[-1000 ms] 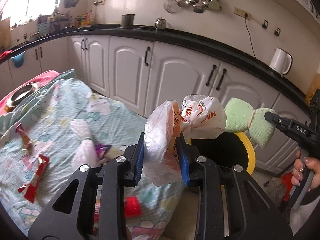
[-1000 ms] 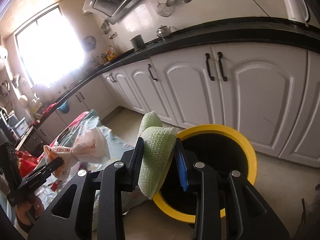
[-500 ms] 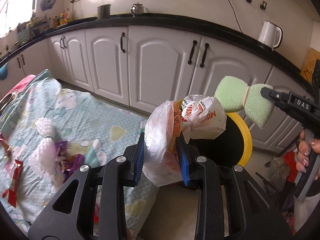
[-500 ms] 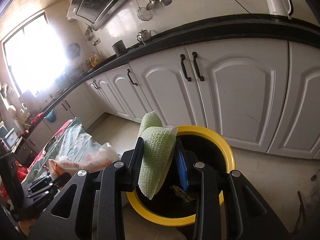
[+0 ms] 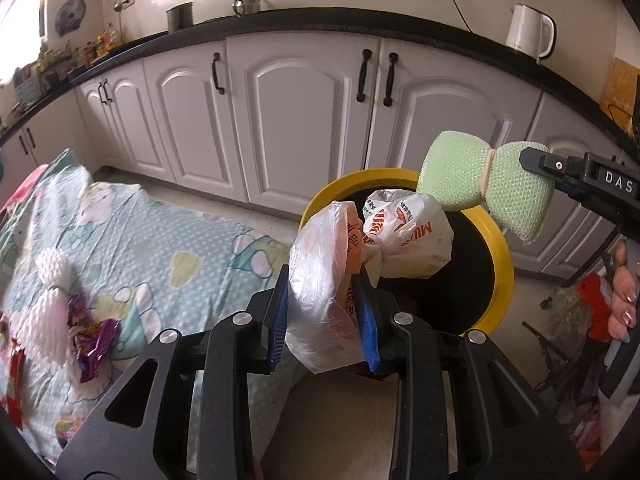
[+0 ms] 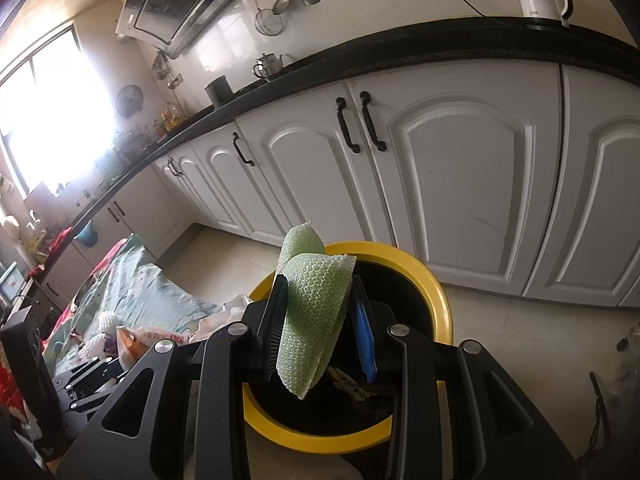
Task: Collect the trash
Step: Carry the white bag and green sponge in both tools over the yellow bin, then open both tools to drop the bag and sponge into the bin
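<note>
I'd centre both tongs over the yellow-rimmed black bin (image 6: 438,300) before releasing: left gripper (image 5: 324,320) pinching the knotted white plastic bag (image 5: 360,264), right gripper (image 6: 320,328) pinching the green foam netting (image 6: 316,312), seemingly above the opening.

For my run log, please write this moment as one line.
left gripper: shut on plastic bag | right gripper: shut on green foam net | both over yellow-rimmed bin | not yet dropped

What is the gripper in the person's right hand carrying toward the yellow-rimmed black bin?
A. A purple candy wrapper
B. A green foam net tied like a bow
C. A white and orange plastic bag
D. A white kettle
B: the right gripper pinches the green foam net above the yellow-rimmed black bin; the left gripper has the white and orange plastic bag.
</note>
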A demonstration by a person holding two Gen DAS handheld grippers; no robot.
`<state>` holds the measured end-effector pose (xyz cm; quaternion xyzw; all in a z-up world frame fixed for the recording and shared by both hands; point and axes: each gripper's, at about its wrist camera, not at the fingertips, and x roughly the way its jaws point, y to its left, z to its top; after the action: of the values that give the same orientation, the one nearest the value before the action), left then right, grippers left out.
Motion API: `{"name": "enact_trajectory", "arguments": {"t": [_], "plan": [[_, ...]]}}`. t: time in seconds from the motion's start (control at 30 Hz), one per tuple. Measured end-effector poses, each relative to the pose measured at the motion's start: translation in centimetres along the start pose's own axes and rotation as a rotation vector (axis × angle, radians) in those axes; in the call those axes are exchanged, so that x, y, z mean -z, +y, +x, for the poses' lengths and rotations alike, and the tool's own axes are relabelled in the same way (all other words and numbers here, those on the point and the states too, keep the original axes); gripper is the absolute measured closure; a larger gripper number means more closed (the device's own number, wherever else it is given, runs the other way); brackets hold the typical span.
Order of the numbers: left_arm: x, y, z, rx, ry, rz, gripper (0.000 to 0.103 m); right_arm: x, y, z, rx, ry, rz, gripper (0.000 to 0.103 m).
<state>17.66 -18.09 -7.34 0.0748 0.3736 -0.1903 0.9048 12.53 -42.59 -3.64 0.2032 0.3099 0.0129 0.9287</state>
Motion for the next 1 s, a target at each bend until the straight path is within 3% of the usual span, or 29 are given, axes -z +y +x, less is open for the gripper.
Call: {"name": "enact_trajectory", "arguments": {"t": [0.67, 0.83, 0.9, 1.0], "plan": [[0.2, -2.2, 2.8, 0.025, 0.05, 0.05, 0.077, 1.0, -1.6, 1.8, 0.039, 0.051, 0.036, 0.073], [0.1, -2.4, 3.1, 0.047, 0.061, 0.043, 0.069, 1.0, -1.8, 2.1, 0.034, 0.061, 0.052, 0.07], [0.2, -2.3, 3.1, 0.051, 0.059, 0.042, 0.059, 1.0, -1.9, 2.0, 0.041, 0.059, 0.056, 0.063], [0.1, -2.2, 2.9, 0.063, 0.056, 0.034, 0.053, 1.0, -2.3, 1.9, 0.049, 0.053, 0.071, 0.056]]}}
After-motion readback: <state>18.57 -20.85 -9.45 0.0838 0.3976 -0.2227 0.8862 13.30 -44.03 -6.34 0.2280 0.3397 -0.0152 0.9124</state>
